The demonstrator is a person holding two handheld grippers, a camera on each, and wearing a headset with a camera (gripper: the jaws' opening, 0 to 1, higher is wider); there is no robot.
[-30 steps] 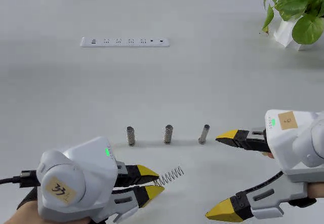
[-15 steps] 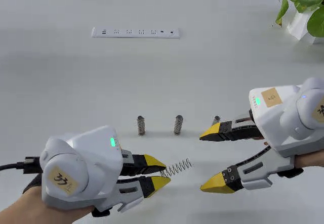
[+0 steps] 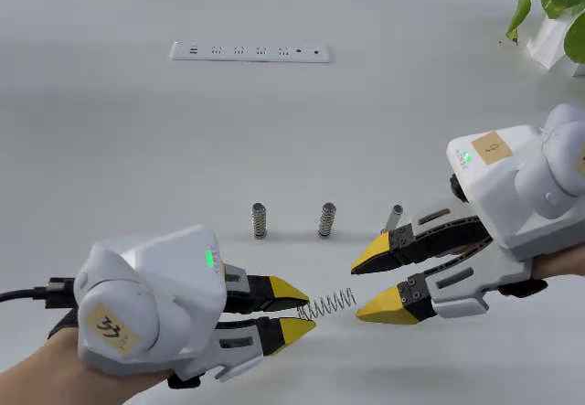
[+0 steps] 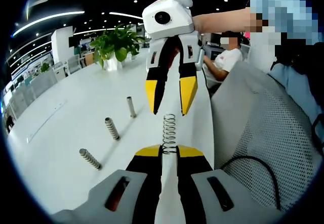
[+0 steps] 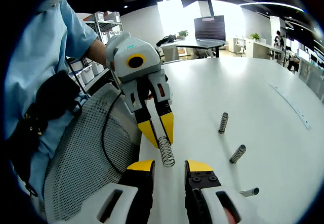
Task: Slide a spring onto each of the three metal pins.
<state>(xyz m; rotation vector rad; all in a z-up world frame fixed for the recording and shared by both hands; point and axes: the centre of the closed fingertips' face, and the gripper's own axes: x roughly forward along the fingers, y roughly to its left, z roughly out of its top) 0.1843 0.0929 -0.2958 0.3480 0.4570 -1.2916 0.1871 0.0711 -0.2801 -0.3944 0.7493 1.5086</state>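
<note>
Left gripper [image 3: 306, 312] clenched on one end of the loose spring [image 3: 331, 303], held level between both grippers; right gripper [image 3: 357, 291] spread, jaws flanking its free end. We count springs on the left pin [image 3: 260, 220] and middle pin [image 3: 327, 219]; the right pin [image 3: 394, 217] stands bare, so one fitting remains.
</note>
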